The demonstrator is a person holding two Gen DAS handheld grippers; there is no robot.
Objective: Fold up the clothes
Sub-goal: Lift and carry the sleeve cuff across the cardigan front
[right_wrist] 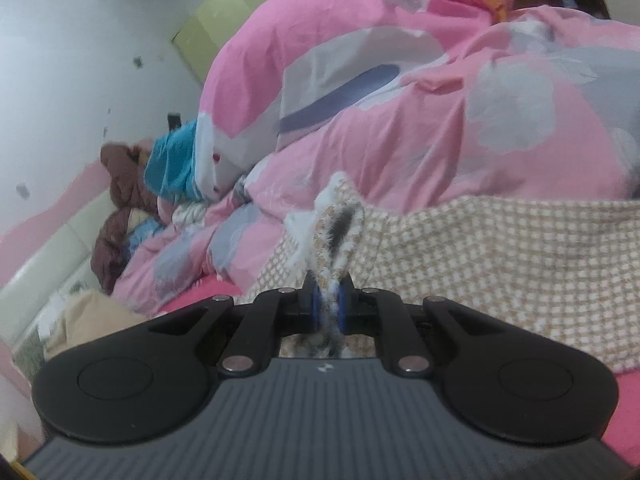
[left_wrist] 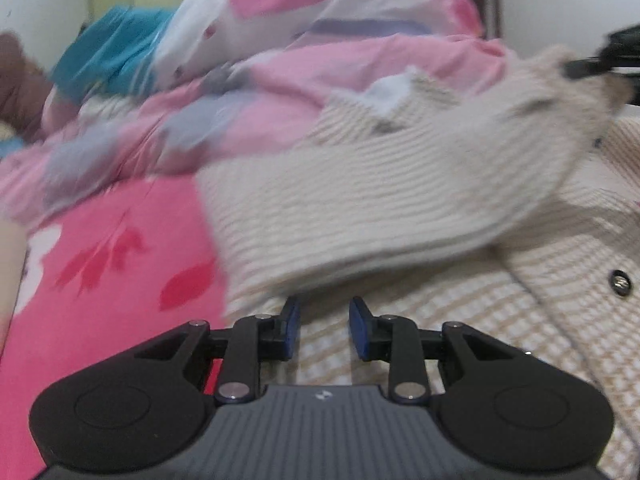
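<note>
Left wrist view: the left gripper hangs low over a cream-and-tan checked jacket, its blue-padded jaws parted by a narrow gap with nothing pinched between them; checked cloth shows through the gap beneath. A dark round button sits on the jacket at the right edge. Part of the same garment, blurred and showing its ribbed pale side, is raised and stretches up to the right, where the tip of the right gripper grips its end. To the left lies a bright pink sheet with red and white shapes, and behind the jacket is heaped a pink quilt with grey and white patches. A teal cloth and a brown bundle rest at the far left, near a pale wall. Right wrist view: the right gripper has its jaws drawn nearly together on a bunched, fringed edge of the checked jacket, white and dark threads sticking up above the pads. The rest of the garment spreads to the right over the pink sheet, touching the pink quilt behind it. Teal cloth and the brown bundle lie at the left against the wall, beside a yellow-green panel.
</note>
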